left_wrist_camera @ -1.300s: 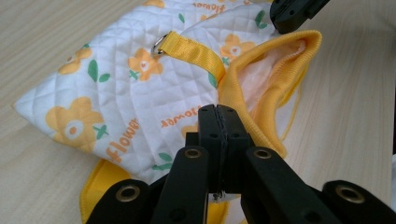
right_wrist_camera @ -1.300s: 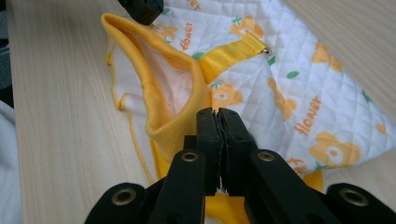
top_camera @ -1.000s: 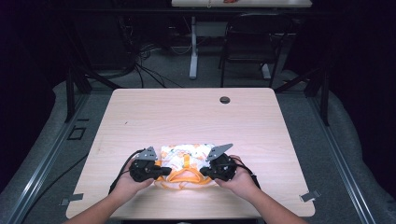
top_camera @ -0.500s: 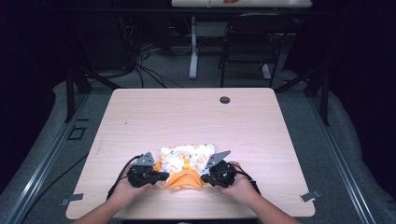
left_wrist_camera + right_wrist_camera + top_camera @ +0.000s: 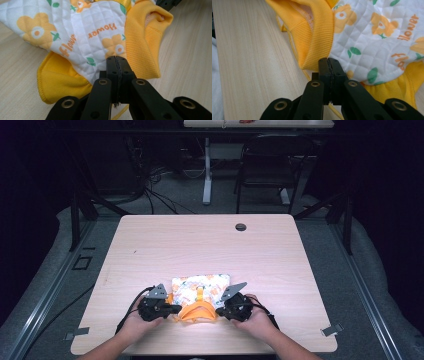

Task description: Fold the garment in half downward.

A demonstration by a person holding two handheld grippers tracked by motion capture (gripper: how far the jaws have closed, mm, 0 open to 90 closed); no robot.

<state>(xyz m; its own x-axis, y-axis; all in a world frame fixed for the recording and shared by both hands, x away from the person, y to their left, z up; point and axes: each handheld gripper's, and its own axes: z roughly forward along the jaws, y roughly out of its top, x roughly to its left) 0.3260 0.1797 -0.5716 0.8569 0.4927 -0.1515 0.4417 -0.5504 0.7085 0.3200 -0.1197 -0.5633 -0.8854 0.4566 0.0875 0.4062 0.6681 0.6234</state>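
The place looks like a lab or recording studio rather than a home. A light wooden table (image 5: 210,250) stands alone on grey carpet (image 5: 380,285), framed by metal rails (image 5: 45,305) on the floor. Dark surroundings close in, loose cables (image 5: 155,190) trail at the far left, and a black chair (image 5: 265,165) waits beside another table (image 5: 257,123).

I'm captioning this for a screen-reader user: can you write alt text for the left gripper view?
The left gripper has its black fingers pressed shut on the edge of a small quilted garment, white with orange flowers, the word "Flower" and yellow ribbed trim, lying on a light wooden table.
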